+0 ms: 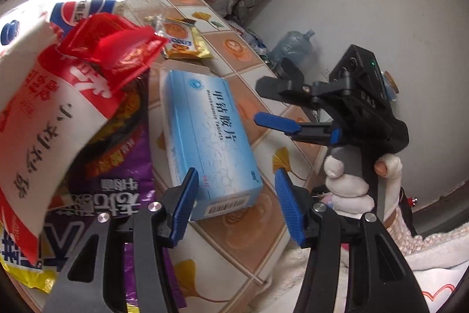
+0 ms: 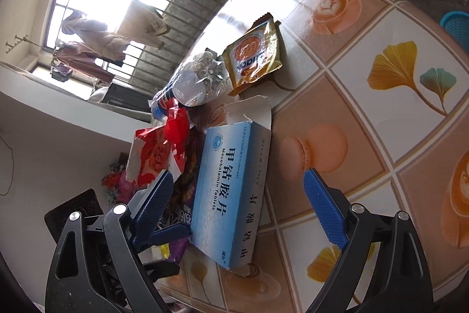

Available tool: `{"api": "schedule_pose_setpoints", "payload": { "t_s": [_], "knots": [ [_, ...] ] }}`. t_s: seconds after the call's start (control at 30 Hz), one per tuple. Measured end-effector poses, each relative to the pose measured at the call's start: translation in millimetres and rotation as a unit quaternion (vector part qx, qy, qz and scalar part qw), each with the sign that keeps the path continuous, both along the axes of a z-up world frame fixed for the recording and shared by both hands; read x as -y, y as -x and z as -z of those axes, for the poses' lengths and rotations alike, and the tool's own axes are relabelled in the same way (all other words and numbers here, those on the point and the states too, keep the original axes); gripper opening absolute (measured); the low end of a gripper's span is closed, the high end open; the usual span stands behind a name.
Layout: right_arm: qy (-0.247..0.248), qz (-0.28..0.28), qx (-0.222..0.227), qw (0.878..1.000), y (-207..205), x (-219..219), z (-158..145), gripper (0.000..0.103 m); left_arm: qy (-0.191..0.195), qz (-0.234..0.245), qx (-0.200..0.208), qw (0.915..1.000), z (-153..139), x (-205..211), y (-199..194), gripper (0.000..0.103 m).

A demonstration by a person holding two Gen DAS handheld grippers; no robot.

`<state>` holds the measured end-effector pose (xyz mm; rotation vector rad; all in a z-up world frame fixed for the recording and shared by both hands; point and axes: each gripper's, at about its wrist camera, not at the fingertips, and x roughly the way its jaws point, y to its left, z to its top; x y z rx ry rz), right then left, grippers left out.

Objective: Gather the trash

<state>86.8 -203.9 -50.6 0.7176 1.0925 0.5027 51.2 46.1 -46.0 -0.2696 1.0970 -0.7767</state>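
A table [image 2: 366,28] covered in a patterned cloth of coffee cups and ginkgo leaves is seen from two handheld grippers. A blue medicine box [image 1: 211,143], its far flap torn open, lies flat on the cloth at the centre of both views.

In the left wrist view, the left gripper [image 1: 234,207] is held with its jaws partly apart. The near end of the box lies between the two blue pads [image 1: 184,204], and neither pad is seen pressing on it. At 9 o'clock, a heap of wrappers fills the frame: a white and red bag [image 1: 44,119], a crumpled red wrapper [image 1: 108,49] and a purple packet [image 1: 117,181], the last touching the box's left side. A gold biscuit packet [image 1: 181,40] lies beyond the box at 12 o'clock.

At 3 o'clock the right gripper [image 1: 265,100] is seen, gripped by a hand in a white glove [image 1: 348,184]. The table's edge runs diagonally just below it, and bare floor is seen beyond.

In the right wrist view, the right gripper [image 2: 234,204] is spread wide with nothing held, and the box lies between its jaws. A crushed clear bottle [image 2: 202,81] lies at 12 o'clock beside the gold packet. Open cloth is seen from 1 to 4 o'clock, out to the table's curved edge. A blue basket [image 2: 457,25] is seen past that edge at 2 o'clock.
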Motion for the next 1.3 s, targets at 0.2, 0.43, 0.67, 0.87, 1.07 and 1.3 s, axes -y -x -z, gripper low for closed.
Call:
{"api": "schedule_pose_setpoints", "payload": {
  "t_s": [0.2, 0.43, 0.67, 0.87, 1.07, 1.3],
  "knots": [
    [0.061, -0.019, 0.022, 0.998, 3, -12, -9, 0.086, -0.007, 0.017, 0.017, 0.9997, -2, 15, 13, 0.053],
    [0.145, -0.047, 0.045, 0.987, -3, -53, -16, 0.090, -0.043, -0.027, 0.048, 0.9975, -16, -24, 27, 0.053],
    [0.186, -0.062, 0.033, 0.980, -9, -81, -5, 0.092, -0.074, -0.069, 0.057, 0.9933, -12, -52, 34, 0.053],
    [0.244, -0.079, 0.058, 0.965, -5, -94, -5, 0.092, -0.088, -0.092, 0.094, 0.9873, -28, -64, 36, 0.053],
    [0.267, -0.086, 0.075, 0.957, -3, -93, -8, 0.092, -0.119, -0.137, 0.150, 0.9719, -56, -101, 46, 0.053],
    [0.277, -0.089, 0.083, 0.953, 1, -96, -13, 0.090, -0.208, -0.197, 0.157, 0.9450, -40, -146, 41, 0.053]
  ]
}}
